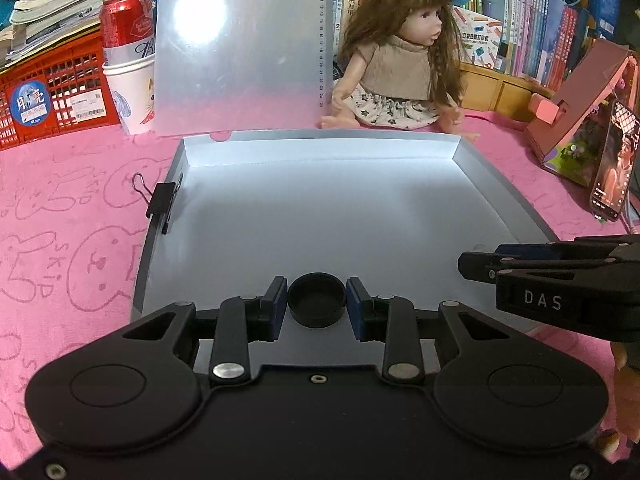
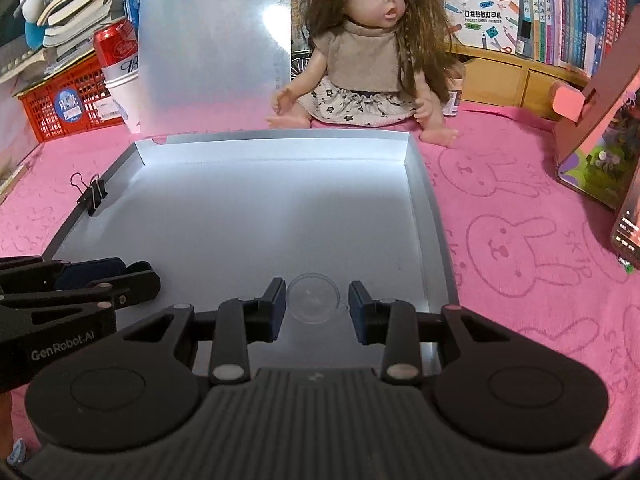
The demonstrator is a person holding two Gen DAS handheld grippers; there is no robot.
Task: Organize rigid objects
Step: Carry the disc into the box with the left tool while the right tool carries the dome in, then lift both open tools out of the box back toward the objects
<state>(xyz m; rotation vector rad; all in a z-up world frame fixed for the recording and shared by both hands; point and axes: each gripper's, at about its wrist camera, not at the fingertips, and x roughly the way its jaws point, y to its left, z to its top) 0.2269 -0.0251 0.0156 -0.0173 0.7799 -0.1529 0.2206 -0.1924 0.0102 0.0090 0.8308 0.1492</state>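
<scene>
Where the pink towel (image 1: pixel 72 240) meets the clutter at nine to ten o'clock, we note a red crate (image 1: pixel 52 92), then a red can (image 1: pixel 126 20) standing in a white paper cup (image 1: pixel 134 92). A black binder clip (image 1: pixel 162 202) is clamped on the left rim of the grey tray (image 1: pixel 516 196), which fills the centre of both views. A translucent sheet (image 1: pixel 240 48) leans upright behind the tray at eleven o'clock, and a doll (image 1: pixel 400 60) sits at twelve to one.

At six o'clock in the left wrist view, our left gripper (image 1: pixel 317 304) stands narrowly parted with a black cap (image 1: pixel 317 300) between its blue pads; both pads sit against the cap's sides, so we read it as gripped, low over the tray's near floor.

In the right wrist view, our right gripper (image 2: pixel 316 302) is likewise narrowly parted around a clear round lid (image 2: pixel 314 298). The pads look to touch its edges, and it lies at or just above the tray floor; we cannot tell which.

At three o'clock we log a pink cardboard box (image 1: pixel 580 120) and a lit phone (image 1: pixel 612 168) leaning against it.
</scene>
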